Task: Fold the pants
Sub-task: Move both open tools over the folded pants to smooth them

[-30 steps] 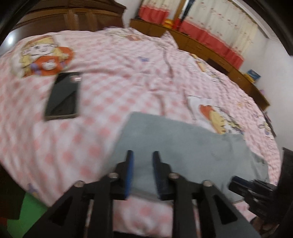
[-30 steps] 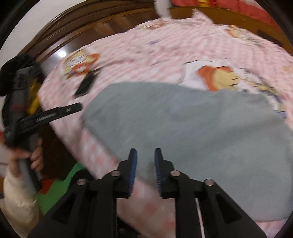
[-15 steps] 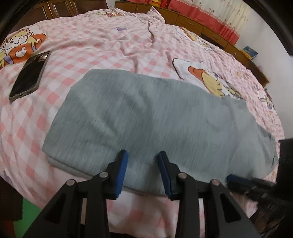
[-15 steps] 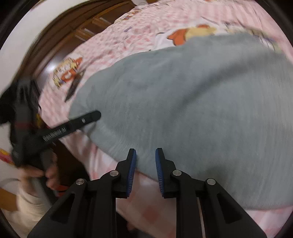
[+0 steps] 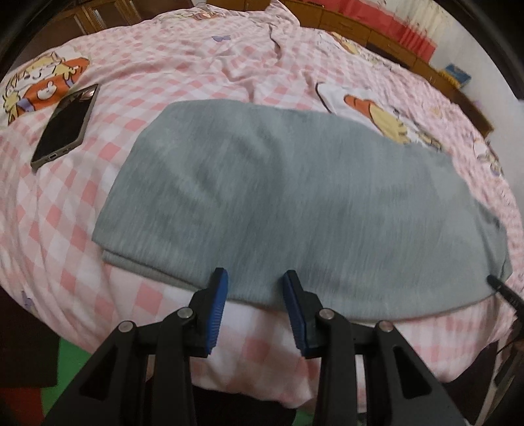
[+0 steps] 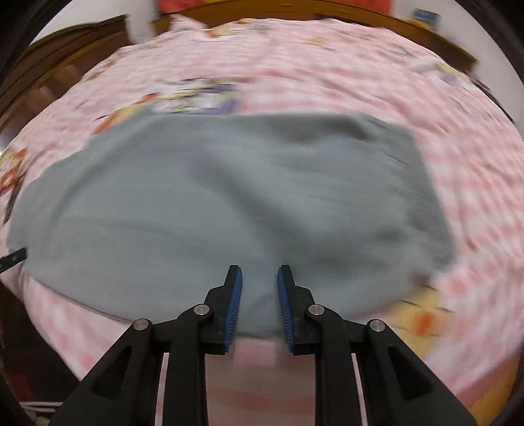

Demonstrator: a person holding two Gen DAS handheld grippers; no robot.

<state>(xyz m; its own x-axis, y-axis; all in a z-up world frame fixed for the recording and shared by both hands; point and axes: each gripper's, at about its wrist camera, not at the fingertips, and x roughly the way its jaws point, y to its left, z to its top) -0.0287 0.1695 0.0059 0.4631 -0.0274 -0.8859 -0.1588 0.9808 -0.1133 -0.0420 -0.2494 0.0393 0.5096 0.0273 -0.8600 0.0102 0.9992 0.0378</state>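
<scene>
The pants (image 5: 294, 203) are a plain heathered grey-green, with no print. Around the pants, the bedsheet (image 5: 183, 65) is checked in pink and white, with cartoon prints in orange, yellow and white; one print (image 5: 39, 82) lies to the far left of the pants, another (image 5: 376, 108) just beyond their far edge. Left of the pants, a phone (image 5: 65, 126) has a glossy black face and a grey rim. The left hand-held gripper (image 5: 255, 308) is black with blue ribbed pads (image 5: 217, 311); the right hand-held gripper (image 6: 259, 308) has the same black frame and blue pads (image 6: 234, 308). Beyond the bedsheet, the wooden furniture (image 5: 393, 46) is brown, with red curtain (image 5: 376, 16) above. Below the bedsheet's near edge shows a green patch of floor (image 5: 72, 363).
</scene>
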